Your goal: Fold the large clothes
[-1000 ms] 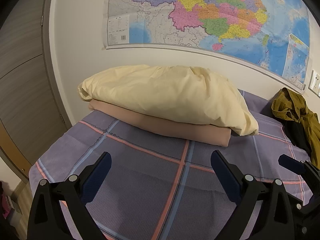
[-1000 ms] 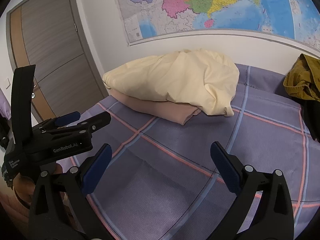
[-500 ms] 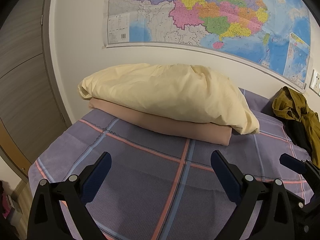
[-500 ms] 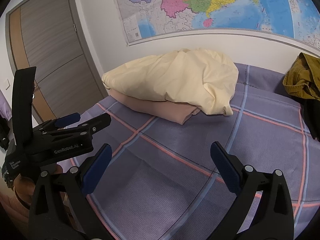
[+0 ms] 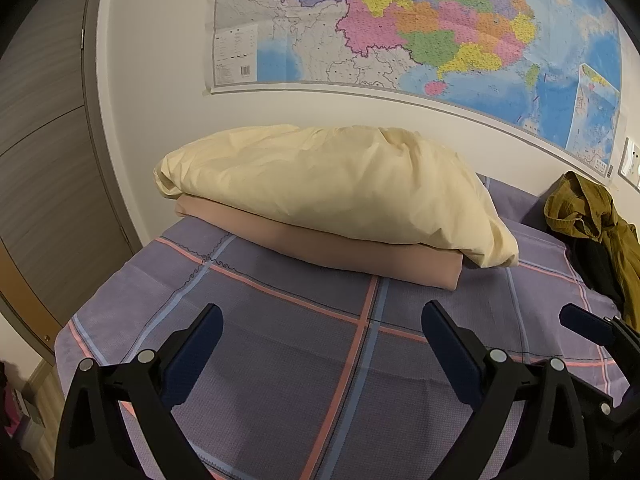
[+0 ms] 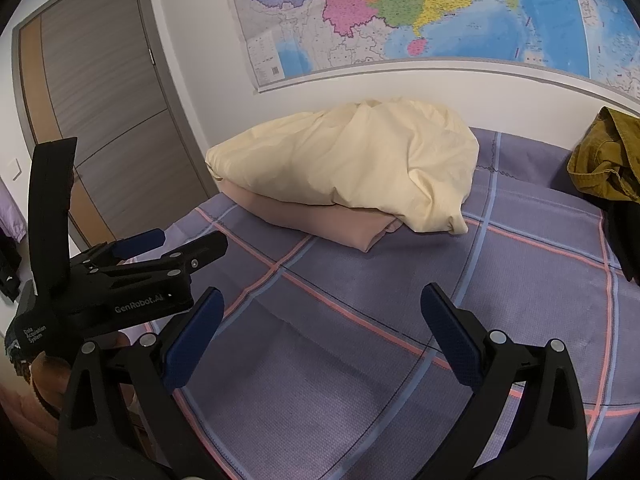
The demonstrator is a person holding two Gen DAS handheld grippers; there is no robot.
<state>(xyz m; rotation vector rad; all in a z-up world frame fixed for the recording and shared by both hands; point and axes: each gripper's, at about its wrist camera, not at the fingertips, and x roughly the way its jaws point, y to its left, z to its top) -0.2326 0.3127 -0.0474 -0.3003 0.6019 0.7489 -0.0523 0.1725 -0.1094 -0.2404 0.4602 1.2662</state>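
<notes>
The bed is viewed low and near by both wrist cameras, towards the wall map; the folded bedding is shared.

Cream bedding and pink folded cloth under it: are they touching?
Touching. In the left wrist view the cream bedding lies directly on the pink folded cloth, with no gap along their shared edge.

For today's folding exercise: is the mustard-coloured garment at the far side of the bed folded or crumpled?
Crumpled. The mustard garment lies bunched in uneven folds on the bed, unlike the flat pink folded cloth.
</notes>
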